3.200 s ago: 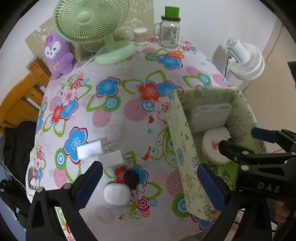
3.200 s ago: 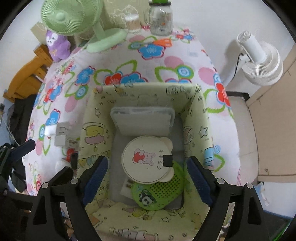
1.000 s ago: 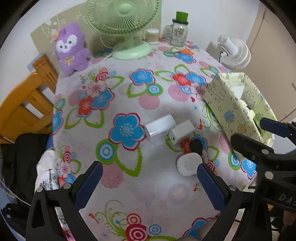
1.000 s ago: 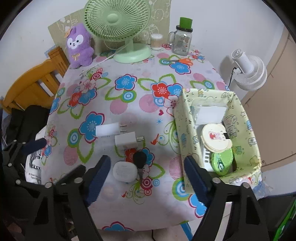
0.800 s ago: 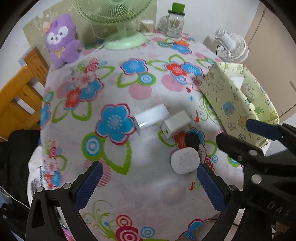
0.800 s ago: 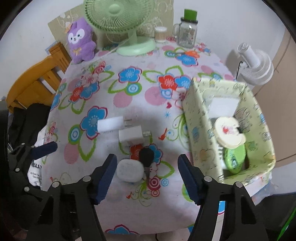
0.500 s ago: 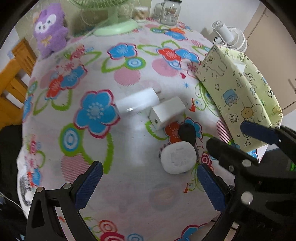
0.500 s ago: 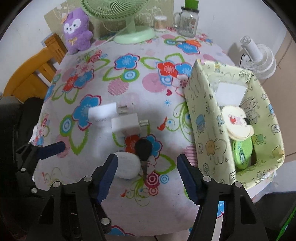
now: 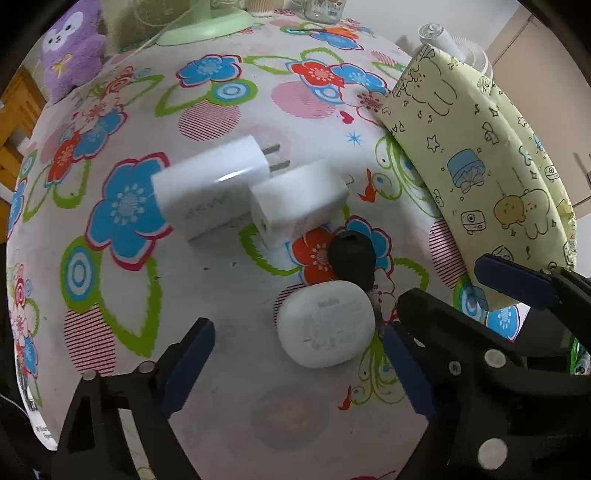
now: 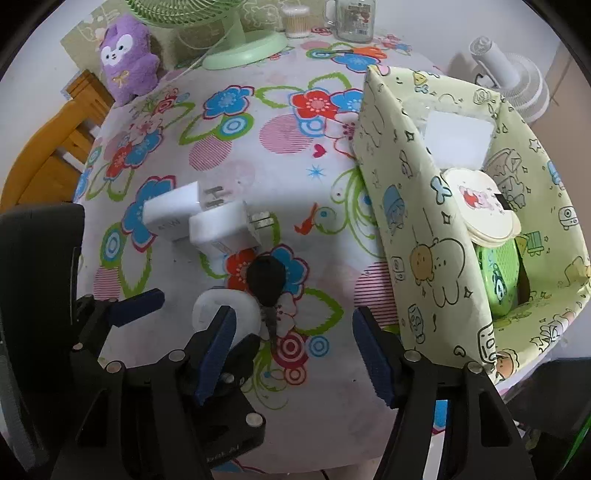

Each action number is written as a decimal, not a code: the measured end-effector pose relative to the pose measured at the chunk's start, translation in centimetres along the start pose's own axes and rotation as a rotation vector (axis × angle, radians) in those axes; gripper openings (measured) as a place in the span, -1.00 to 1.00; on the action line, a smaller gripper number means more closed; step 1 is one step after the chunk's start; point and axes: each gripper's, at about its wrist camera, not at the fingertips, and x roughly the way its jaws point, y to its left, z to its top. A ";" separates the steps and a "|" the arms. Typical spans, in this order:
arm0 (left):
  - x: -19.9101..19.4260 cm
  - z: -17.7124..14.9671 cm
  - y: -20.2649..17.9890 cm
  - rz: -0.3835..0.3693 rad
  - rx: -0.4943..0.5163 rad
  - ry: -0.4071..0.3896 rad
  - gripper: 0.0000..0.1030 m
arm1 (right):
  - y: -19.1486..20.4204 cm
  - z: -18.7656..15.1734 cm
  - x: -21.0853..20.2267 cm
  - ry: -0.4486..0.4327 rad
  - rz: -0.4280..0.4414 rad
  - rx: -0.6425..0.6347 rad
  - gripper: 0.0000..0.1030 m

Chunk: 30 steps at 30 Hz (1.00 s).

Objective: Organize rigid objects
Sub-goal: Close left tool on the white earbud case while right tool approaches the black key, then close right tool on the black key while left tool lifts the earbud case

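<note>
On the flowered tablecloth lie two white plug chargers (image 9: 210,184) (image 9: 299,203), a black key (image 9: 351,254) and a white rounded case (image 9: 325,325). My left gripper (image 9: 295,369) points steeply down just short of the white case (image 10: 207,306). Its jaws are closing, the case stands between them, and the pads are apart from it. My right gripper (image 10: 295,343) is open beside it, over the blade end of the key (image 10: 266,280), touching nothing. The yellow-green cartoon box (image 10: 417,206) on the right holds a white flat box, a round cream tin and a green item.
A green fan base (image 10: 245,48), a purple plush (image 10: 127,55), a glass jar (image 10: 354,18) and a swab pot (image 10: 295,20) line the far edge. A wooden chair (image 10: 48,158) stands on the left and a white fan (image 10: 513,74) beyond the box. The table's near edge is close under both grippers.
Both grippers have sunk toward the table, and the case and key now loom large. The left jaws have narrowed around the case. The right jaws have drawn in a little.
</note>
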 end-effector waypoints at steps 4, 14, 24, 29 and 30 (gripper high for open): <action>0.1 -0.1 0.0 0.010 0.006 -0.018 0.49 | -0.1 -0.1 0.2 0.004 0.004 0.010 0.34; -0.5 -0.2 0.9 0.046 0.001 -0.016 0.10 | 0.5 0.2 0.7 0.015 -0.002 0.009 0.34; -1.8 -1.0 4.9 0.104 -0.083 0.004 0.10 | 2.3 1.4 2.7 0.021 -0.034 -0.068 0.34; -2.3 -1.6 6.5 0.114 -0.105 0.004 0.10 | 2.8 1.8 4.1 0.035 -0.055 -0.088 0.34; -2.5 -1.9 6.8 0.118 -0.108 0.005 0.10 | 2.9 1.9 4.3 0.036 -0.058 -0.092 0.34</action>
